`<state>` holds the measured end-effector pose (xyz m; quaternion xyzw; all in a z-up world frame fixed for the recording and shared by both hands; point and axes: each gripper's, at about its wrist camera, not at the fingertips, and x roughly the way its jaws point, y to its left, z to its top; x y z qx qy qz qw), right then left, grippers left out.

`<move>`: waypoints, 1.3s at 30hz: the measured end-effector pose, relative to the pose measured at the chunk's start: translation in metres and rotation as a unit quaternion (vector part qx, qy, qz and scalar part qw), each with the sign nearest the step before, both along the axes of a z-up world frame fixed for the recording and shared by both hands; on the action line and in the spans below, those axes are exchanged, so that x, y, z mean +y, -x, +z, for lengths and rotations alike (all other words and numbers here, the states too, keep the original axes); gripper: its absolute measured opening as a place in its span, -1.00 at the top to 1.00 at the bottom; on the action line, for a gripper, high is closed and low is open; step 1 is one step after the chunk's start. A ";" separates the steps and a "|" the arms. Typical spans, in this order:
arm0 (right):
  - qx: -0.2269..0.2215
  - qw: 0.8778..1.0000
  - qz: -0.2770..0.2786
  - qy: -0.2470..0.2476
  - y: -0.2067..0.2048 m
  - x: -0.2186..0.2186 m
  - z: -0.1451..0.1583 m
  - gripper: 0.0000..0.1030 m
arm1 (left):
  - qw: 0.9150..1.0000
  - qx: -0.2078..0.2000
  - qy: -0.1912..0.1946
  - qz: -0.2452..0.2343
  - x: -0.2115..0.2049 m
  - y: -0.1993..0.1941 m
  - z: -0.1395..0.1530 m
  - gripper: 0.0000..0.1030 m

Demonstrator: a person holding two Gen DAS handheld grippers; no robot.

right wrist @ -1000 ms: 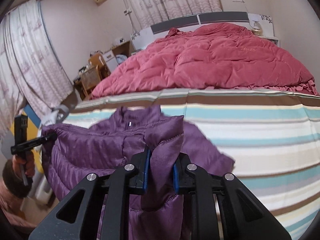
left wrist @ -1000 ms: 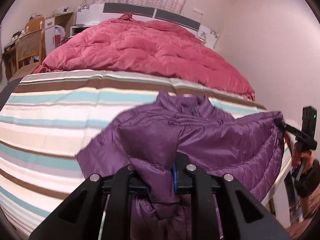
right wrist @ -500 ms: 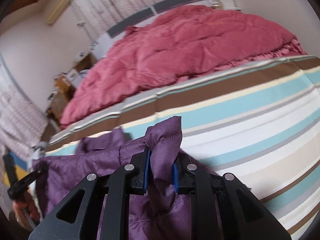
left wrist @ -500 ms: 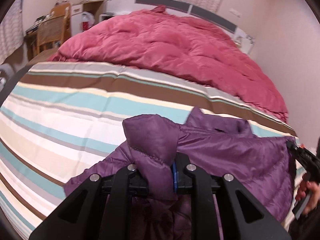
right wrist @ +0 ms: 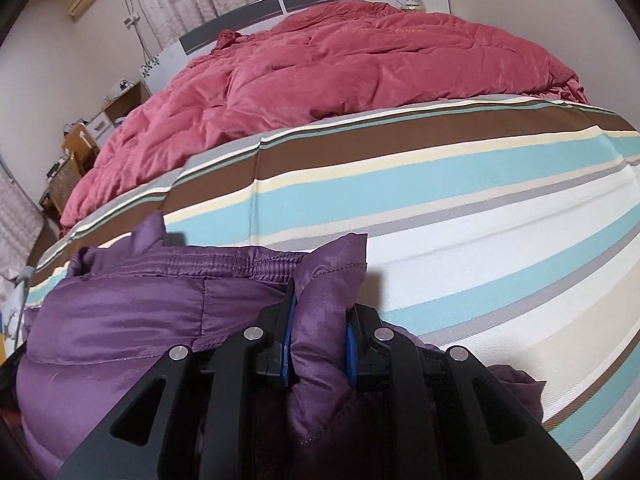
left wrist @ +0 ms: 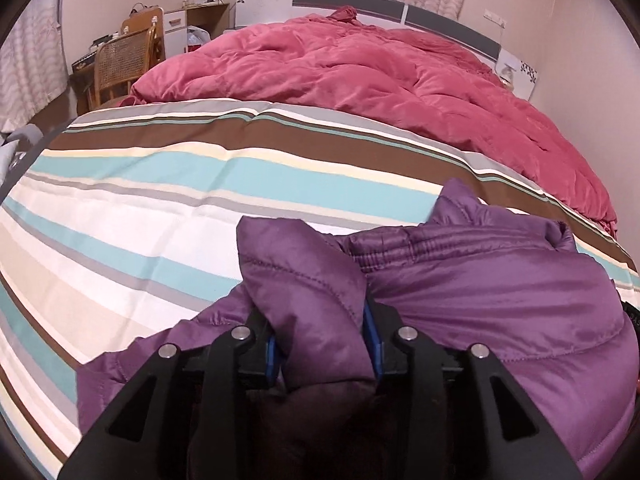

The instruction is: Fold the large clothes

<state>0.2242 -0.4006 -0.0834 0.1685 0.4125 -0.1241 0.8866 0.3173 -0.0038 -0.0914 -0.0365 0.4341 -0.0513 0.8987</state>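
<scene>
A purple puffer jacket [left wrist: 500, 300] lies on the striped bedsheet [left wrist: 160, 208], folded over so its elastic hem runs across the top. My left gripper [left wrist: 322, 344] is shut on a bunched corner of the jacket at its left side. My right gripper [right wrist: 318, 344] is shut on the jacket's [right wrist: 132, 312] other corner at its right side. Both grippers hold the fabric low, close to the sheet [right wrist: 480, 216]. The jacket's collar [left wrist: 460, 204] pokes out beyond the folded edge.
A crumpled red duvet [left wrist: 360, 72] covers the far half of the bed up to the headboard [left wrist: 400, 8]. A wicker chair [left wrist: 124, 56] and desk stand at the far left. Curtains hang behind the headboard.
Both grippers have carried the jacket's hem forward over its body and down toward the sheet. The other gripper no longer shows in either view.
</scene>
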 end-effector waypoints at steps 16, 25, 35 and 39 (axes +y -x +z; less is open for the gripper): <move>0.008 0.999 -0.019 0.026 -0.001 0.002 0.001 0.26 | 0.997 -0.008 -0.059 0.041 -0.003 0.008 0.008 -0.43; -0.020 0.998 0.002 0.051 0.026 0.019 0.043 -0.08 | 0.998 -0.060 -0.007 0.029 -0.006 0.063 0.066 -0.71; -0.037 0.988 0.108 0.105 0.002 0.104 0.061 -0.08 | 0.992 -0.093 -0.078 -0.023 -0.090 0.055 0.073 -0.82; -0.001 0.988 0.124 0.096 -0.010 0.116 0.032 -0.08 | 0.994 -0.054 -0.092 -0.014 -0.094 0.046 0.044 -0.82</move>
